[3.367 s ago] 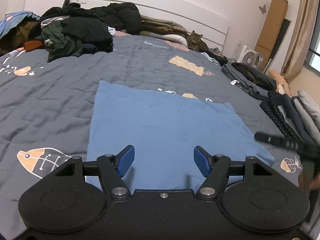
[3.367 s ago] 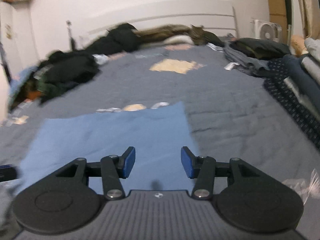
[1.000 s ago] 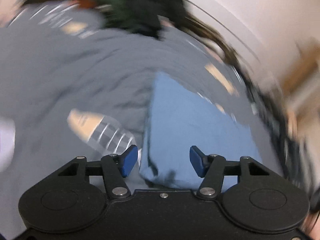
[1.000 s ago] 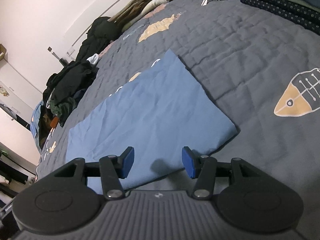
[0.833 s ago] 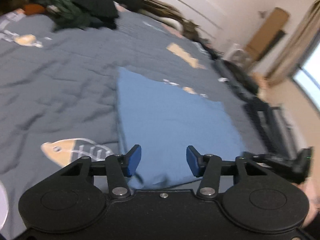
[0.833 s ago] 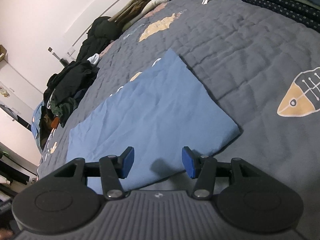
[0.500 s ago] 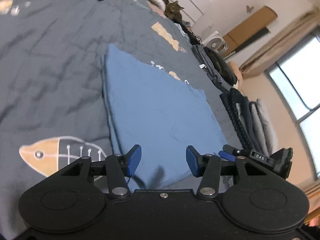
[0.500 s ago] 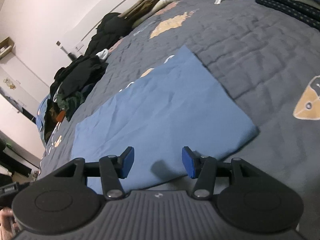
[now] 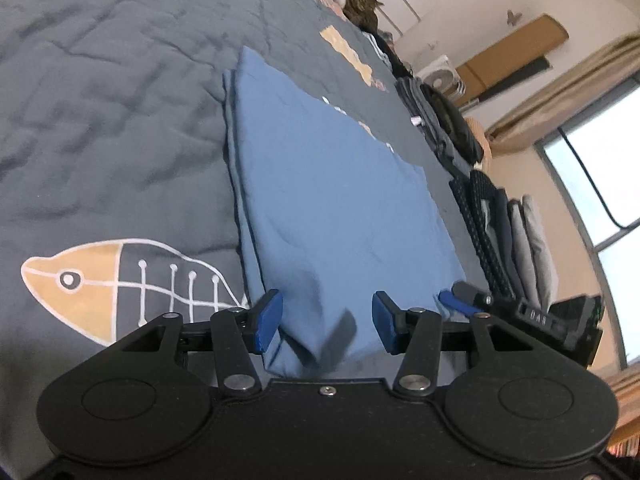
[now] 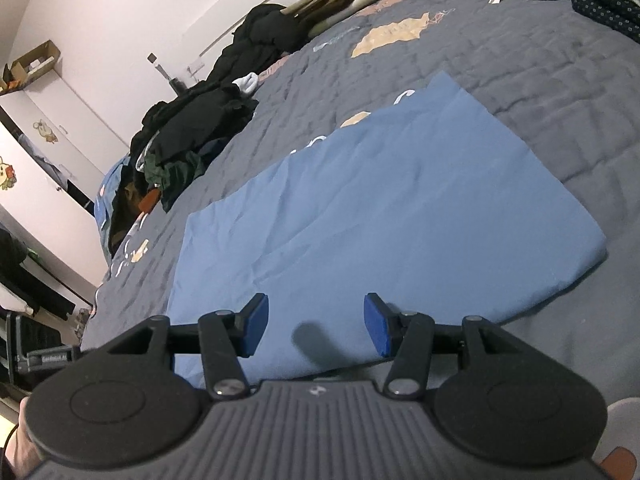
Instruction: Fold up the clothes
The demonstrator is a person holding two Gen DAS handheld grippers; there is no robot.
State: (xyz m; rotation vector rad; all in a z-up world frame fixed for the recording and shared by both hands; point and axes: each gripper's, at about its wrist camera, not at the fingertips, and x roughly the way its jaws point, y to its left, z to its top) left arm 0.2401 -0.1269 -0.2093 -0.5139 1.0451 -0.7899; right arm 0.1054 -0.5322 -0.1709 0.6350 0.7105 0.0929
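Observation:
A blue cloth (image 9: 328,200), folded into a flat rectangle, lies on the grey quilt (image 9: 120,140). In the left wrist view my left gripper (image 9: 326,320) is open low over the cloth's near left corner, which lies loose between the blue pads. My right gripper (image 9: 456,298) shows at the cloth's near right corner. In the right wrist view the right gripper (image 10: 316,328) is open over the near edge of the blue cloth (image 10: 380,208), with nothing pinched. The left gripper's black body (image 10: 40,356) shows at the far left.
A heap of dark clothes (image 10: 192,132) lies at the far left of the bed. A cat (image 9: 362,4) sits by the headboard. Folded stacks (image 9: 504,232) line the bed's right side, with a fan (image 9: 442,76) behind. A hand (image 10: 20,444) shows at the lower left.
The left gripper swung round and dipped to the cloth's near left corner, its jaws a little narrower. The right gripper slid left along the near edge. The cloth has not moved.

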